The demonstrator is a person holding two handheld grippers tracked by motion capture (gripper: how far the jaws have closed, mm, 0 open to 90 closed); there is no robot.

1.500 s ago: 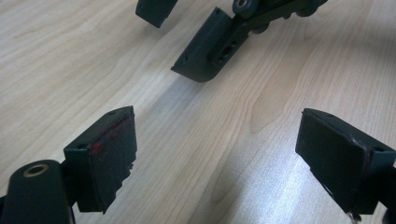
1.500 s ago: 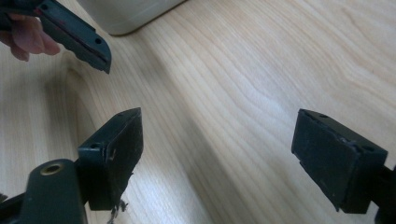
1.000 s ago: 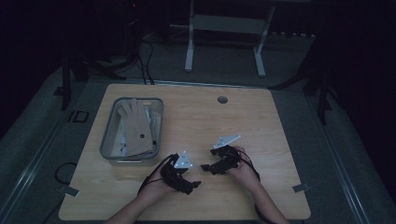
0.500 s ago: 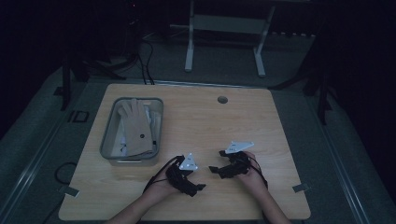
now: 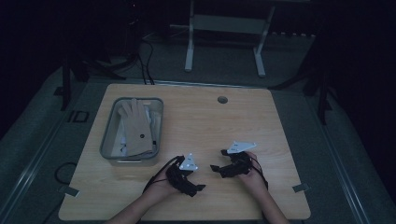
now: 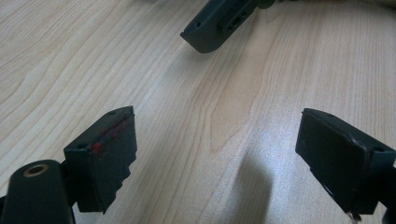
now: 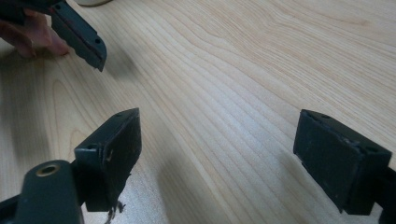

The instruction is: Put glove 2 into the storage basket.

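Low in the frame, the left tongs [image 5: 198, 187] and right tongs [image 5: 215, 168] rest on the bare wooden worktop [image 5: 201, 121], both with jaws wide apart, gripping nothing. At centre left, a grey bin [image 5: 108, 149] holds a tan glove [image 5: 135, 128].

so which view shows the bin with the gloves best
The high view: the grey bin sits whole at the table's left, a tan glove lying in it. The right gripper view may catch a pale edge of it at top left; the left gripper view looks at bare wood.
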